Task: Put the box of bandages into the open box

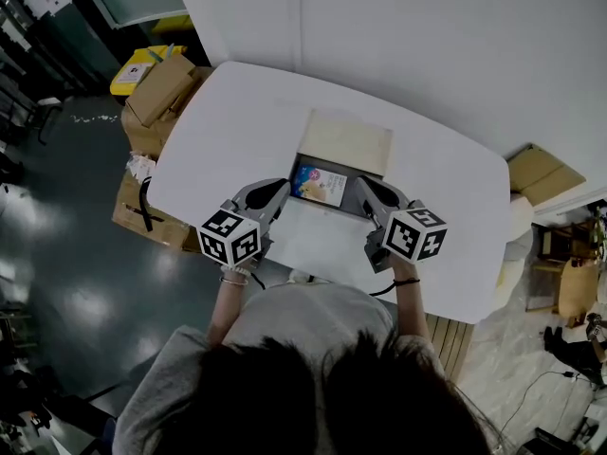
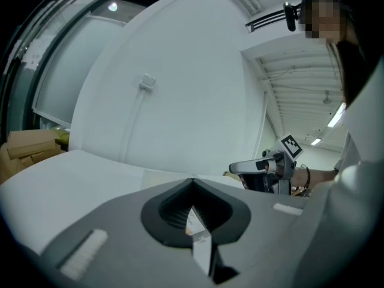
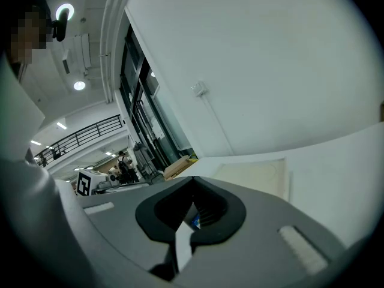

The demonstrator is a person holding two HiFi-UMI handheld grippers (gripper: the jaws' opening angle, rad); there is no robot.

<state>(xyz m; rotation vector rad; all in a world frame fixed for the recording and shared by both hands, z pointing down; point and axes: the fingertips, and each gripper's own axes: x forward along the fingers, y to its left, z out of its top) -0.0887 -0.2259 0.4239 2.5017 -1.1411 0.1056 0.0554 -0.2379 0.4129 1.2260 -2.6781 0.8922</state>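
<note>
1. Centrally on the white, round-cornered table (image 1: 237, 121), an open cardboard box (image 1: 346, 140) is seen, with its pale beige lid folded back.
2. Within that open box's dark interior, a small flat box of bandages (image 1: 320, 185) with a blue picture on its face is seen face up, between the two grippers.
3. The left gripper (image 1: 285, 190), grey-bodied with a black-and-white marker cube (image 1: 229, 237) at its rear, is held at the open box's left side. Its jaws are clenched on a thin white strip of card (image 2: 201, 245), seen edge-on and upright between them.
4. The right gripper (image 1: 362, 186), fitted with a second marker cube (image 1: 414, 233), is held at the open box's right side. Its jaws are likewise clamped together on a thin white card edge (image 3: 181, 245), with a fleck of blue just beyond.
5. Whether those two pieces of card belong to the open box's side flaps or to the box of bandages cannot be told.
6. Both grippers are pointed away from the person, roughly parallel, with their tips just beside the ends of the box of bandages.
7. Brown cardboard cartons (image 1: 161, 88) are stacked on the floor by the table's left end.
</note>
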